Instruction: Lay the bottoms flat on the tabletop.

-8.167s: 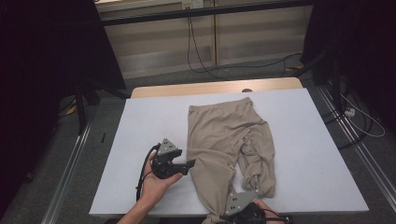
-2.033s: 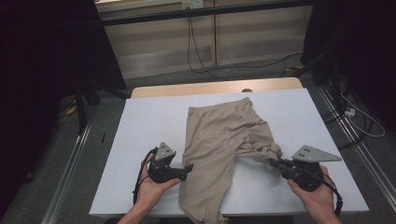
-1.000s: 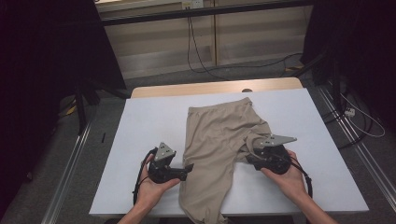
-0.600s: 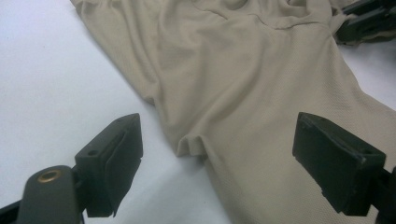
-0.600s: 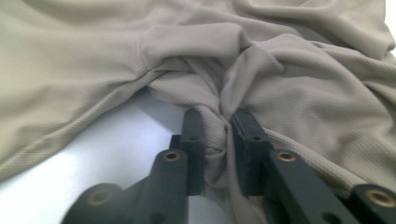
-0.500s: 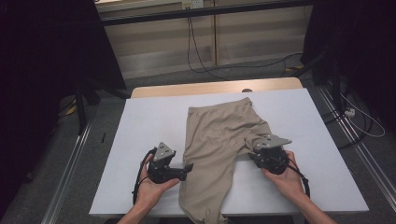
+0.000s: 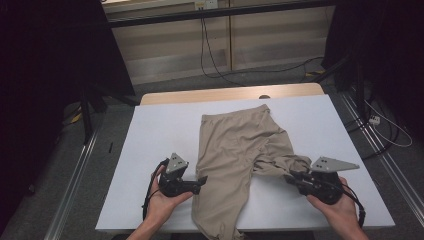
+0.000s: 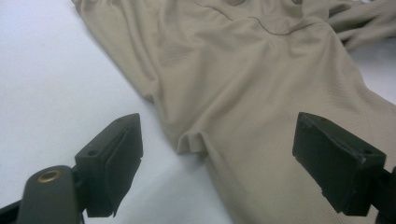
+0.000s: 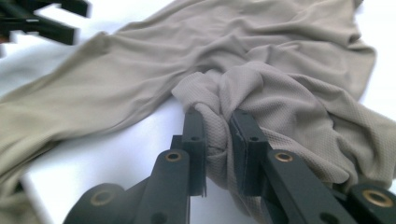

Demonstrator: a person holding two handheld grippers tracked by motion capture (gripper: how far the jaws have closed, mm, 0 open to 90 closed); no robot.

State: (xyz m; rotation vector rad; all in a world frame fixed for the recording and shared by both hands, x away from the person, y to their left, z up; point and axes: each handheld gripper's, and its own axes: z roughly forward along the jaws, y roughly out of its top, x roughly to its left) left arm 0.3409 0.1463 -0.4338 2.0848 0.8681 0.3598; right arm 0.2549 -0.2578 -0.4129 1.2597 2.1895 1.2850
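We saw a white table top [image 7: 150, 150] with a pale wooden edge [image 7: 225, 95] at twelve o'clock. Beyond it stood light wall panels [image 7: 165, 45] crossed by a dark rail [image 7: 260, 11], with black cables [image 7: 210, 55] hanging. Grey floor [image 7: 45, 185] lay at nine o'clock, dim at the sides.

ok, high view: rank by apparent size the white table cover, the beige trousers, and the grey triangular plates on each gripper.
1. white table cover
2. beige trousers
3. right gripper's grey triangular plate
4. left gripper's grey triangular plate, though its different tilt makes the last two unsure.
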